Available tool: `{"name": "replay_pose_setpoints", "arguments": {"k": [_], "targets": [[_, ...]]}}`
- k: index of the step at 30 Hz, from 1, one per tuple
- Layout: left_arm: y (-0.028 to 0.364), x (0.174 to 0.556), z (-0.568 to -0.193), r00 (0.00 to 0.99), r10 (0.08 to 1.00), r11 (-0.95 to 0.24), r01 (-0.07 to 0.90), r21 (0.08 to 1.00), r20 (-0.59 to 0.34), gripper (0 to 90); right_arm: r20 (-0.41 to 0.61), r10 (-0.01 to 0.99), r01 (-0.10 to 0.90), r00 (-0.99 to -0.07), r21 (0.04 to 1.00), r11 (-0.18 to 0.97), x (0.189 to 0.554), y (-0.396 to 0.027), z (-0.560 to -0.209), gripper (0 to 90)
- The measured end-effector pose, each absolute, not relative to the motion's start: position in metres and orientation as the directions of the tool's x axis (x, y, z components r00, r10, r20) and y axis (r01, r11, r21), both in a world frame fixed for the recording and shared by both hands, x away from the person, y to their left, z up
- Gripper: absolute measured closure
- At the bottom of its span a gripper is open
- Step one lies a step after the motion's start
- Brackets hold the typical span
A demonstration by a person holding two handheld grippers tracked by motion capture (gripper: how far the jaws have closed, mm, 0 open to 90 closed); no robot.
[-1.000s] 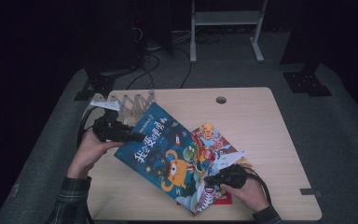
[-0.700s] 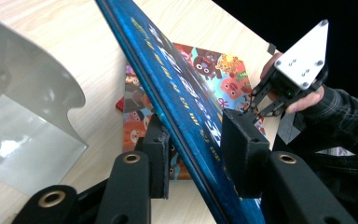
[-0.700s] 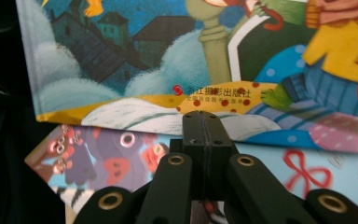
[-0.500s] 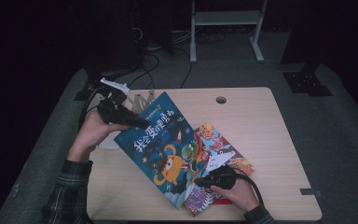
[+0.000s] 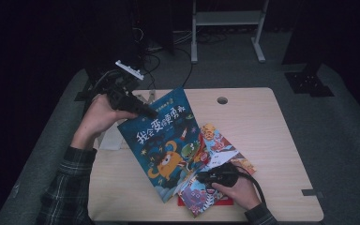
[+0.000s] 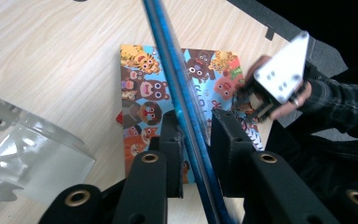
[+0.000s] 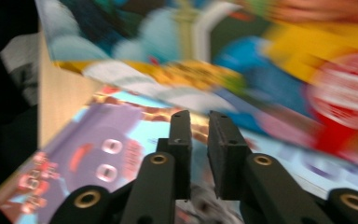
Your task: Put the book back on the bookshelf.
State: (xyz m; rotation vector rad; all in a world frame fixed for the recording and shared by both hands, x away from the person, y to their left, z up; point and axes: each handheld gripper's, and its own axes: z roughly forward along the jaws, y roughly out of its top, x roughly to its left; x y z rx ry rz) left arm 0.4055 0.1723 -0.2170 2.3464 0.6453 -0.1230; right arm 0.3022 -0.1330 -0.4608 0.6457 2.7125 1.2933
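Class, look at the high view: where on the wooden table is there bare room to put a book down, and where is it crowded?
Free: the light wooden table's right part, from the round hole to the right edge. Crowded: the middle, with the raised blue picture book over the colourful animal book, and the clear plastic stand far left.

blue book (image 5: 164,140): deep blue cover, white lettering, orange monster plus a green critter toward 6 o'clock
animal book (image 6: 142,100): sky blue, packed with cartoon tigers, bears and orange faces
tabletop (image 5: 262,126): pale wood grain
sleeve (image 5: 68,187): dark plaid
left gripper (image 6: 193,140): black jaws, brass-coloured rivets
plastic stand (image 6: 32,144): clear
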Motion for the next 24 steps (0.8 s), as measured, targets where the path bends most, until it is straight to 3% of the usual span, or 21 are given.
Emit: {"name": "replay_pose_setpoints", "arguments": {"k": [10,12,14,20,24], "targets": [[0.159,0.393,-0.194,0.897,0.389,-0.681,0.434,0.589,-0.210,82.5,0.100,0.728,0.459,-0.678,0.831,0.314,0.321,-0.235,-0.460,49.7],[0.159,0.393,-0.193,0.898,0.389,-0.684,0.431,0.588,-0.206,82.6,0.098,0.748,0.466,-0.656,0.832,0.301,0.323,-0.243,-0.460,47.2],[0.158,0.391,-0.193,0.898,0.387,-0.682,0.431,0.591,-0.208,82.6,0.091,0.837,0.499,-0.540,0.835,0.231,0.330,-0.273,-0.467,37.5],[0.159,0.388,-0.191,0.904,0.382,-0.684,0.417,0.598,-0.192,82.7,0.057,0.923,0.547,-0.381,0.819,0.175,0.342,-0.306,-0.480,30.6],[0.160,0.384,-0.187,0.904,0.395,-0.696,0.410,0.589,-0.163,82.8,0.033,0.946,0.569,-0.321,0.806,0.165,0.349,-0.315,-0.487,28.3]]}}
